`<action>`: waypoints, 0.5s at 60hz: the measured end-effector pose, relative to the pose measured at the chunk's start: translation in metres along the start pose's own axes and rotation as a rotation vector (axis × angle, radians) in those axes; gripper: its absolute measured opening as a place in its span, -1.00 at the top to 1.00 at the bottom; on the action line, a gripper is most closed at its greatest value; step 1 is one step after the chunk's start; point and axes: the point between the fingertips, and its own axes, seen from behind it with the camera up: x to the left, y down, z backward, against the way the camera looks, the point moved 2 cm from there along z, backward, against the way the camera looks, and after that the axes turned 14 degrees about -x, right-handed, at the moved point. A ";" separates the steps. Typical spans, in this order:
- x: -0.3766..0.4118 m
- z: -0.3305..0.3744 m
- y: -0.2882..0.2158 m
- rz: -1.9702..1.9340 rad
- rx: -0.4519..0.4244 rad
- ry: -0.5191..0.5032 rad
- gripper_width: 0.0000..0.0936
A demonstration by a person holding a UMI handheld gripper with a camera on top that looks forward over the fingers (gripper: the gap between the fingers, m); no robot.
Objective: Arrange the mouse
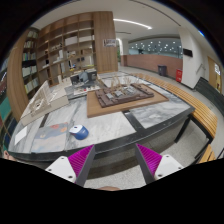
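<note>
My gripper (114, 160) is open and empty, its magenta pads (80, 160) wide apart. It is held high above the near edge of a grey marble-patterned table (120, 122). A small blue rounded object (80, 131), which may be the mouse, lies on the table beyond and slightly left of the left finger, with a small white item beside it. Nothing stands between the fingers.
A dark table edge (130, 141) runs across just ahead of the fingers. A large wooden tray-like model (120, 95) sits on the table's far part. Wooden bookshelves (65, 50) stand at the back left. Flat papers (38, 100) lie on the left.
</note>
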 end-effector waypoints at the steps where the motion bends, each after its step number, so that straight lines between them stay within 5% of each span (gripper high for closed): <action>1: -0.001 0.001 0.001 0.003 -0.001 -0.007 -0.76; 30: 0.115 -0.123 0.037 0.215 -0.036 -0.251 -0.76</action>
